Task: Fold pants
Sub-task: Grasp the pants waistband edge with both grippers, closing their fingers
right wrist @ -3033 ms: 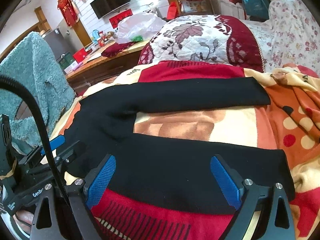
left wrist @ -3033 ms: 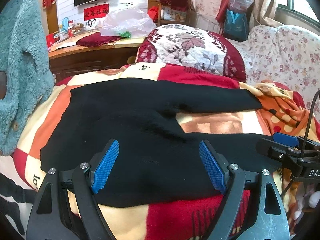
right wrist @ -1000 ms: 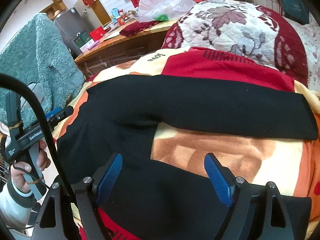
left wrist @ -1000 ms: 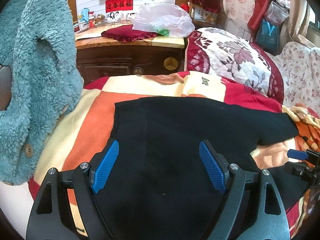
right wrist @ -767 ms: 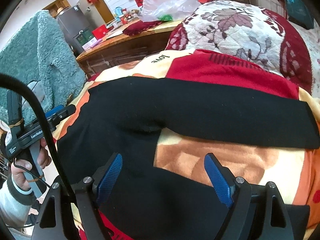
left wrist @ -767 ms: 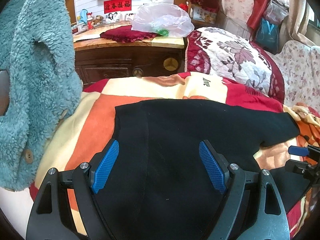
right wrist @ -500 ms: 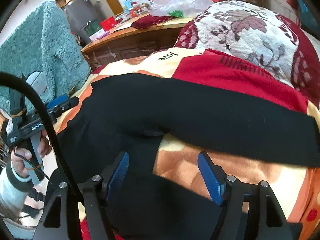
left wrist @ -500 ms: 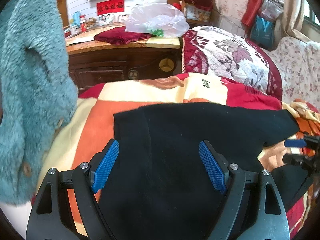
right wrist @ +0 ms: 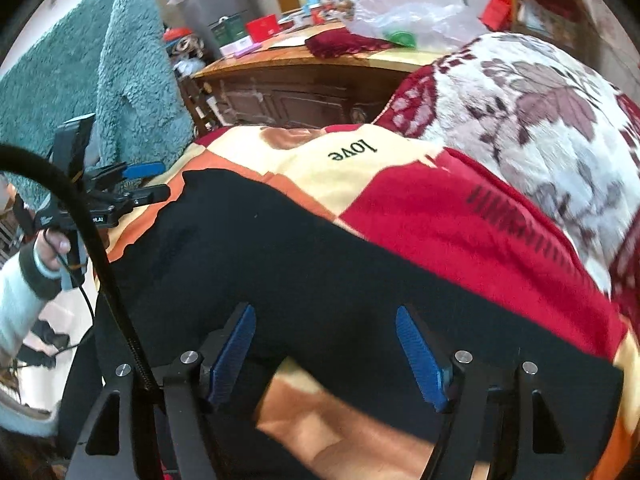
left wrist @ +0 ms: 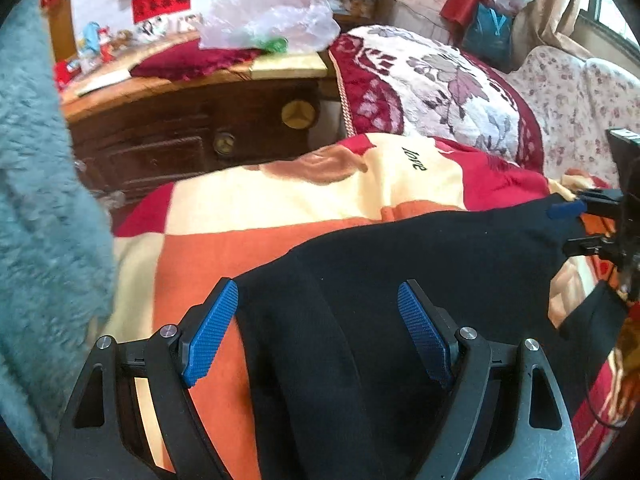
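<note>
Black pants [left wrist: 400,264] lie spread flat on a patterned red, orange and cream blanket [left wrist: 248,204], with the two legs apart. My left gripper [left wrist: 318,334] is open and empty, low over the waist end near its far corner. My right gripper [right wrist: 326,354] is open and empty, over the far leg [right wrist: 360,280] close to the crotch. In the right wrist view the left gripper [right wrist: 140,182] shows by the waist corner. In the left wrist view the right gripper [left wrist: 576,224] shows at the right edge, over the far leg.
A teal fleece garment [left wrist: 36,200] hangs at the left. A dark wooden cabinet [left wrist: 192,132] with a plastic bag [left wrist: 268,16] stands behind the bed. A floral maroon quilt [left wrist: 440,80] lies beyond the blanket. A flowered sofa [left wrist: 580,92] is at the right.
Both grippers have moved toward the far side of the pants. The left one has come over the waist's far corner; the right one has moved from the near leg to the far leg.
</note>
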The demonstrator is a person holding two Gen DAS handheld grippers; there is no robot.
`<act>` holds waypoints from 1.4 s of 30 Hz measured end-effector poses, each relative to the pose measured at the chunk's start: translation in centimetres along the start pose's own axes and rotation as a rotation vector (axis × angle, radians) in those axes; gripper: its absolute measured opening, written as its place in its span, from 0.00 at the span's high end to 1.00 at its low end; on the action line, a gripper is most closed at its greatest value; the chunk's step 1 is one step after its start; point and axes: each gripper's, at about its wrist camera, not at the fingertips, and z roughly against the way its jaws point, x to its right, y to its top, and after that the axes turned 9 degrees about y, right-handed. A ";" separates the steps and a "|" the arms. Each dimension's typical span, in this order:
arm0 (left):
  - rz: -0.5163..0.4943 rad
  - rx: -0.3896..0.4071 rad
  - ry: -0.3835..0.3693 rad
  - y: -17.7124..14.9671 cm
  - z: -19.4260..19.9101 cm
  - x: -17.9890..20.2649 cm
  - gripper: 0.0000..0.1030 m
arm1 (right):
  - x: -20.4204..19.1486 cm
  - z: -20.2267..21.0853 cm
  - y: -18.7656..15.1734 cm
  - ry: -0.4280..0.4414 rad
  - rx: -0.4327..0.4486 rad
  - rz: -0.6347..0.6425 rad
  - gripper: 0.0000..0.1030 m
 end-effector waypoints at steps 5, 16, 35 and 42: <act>-0.063 -0.018 -0.013 0.7 -1.5 -0.2 0.19 | 1.6 -1.2 1.1 -0.007 -0.060 0.057 0.28; -0.158 -0.049 -0.073 2.3 -4.0 -0.6 0.19 | 4.6 -3.2 2.4 -0.032 -0.158 0.114 0.28; -0.255 -0.112 -0.115 2.9 -7.4 1.1 0.21 | 7.5 -5.0 3.1 0.119 -0.256 0.083 0.45; -0.227 -0.046 -0.096 2.7 -6.2 1.5 0.76 | 5.9 -4.9 2.9 0.080 -0.245 0.156 0.89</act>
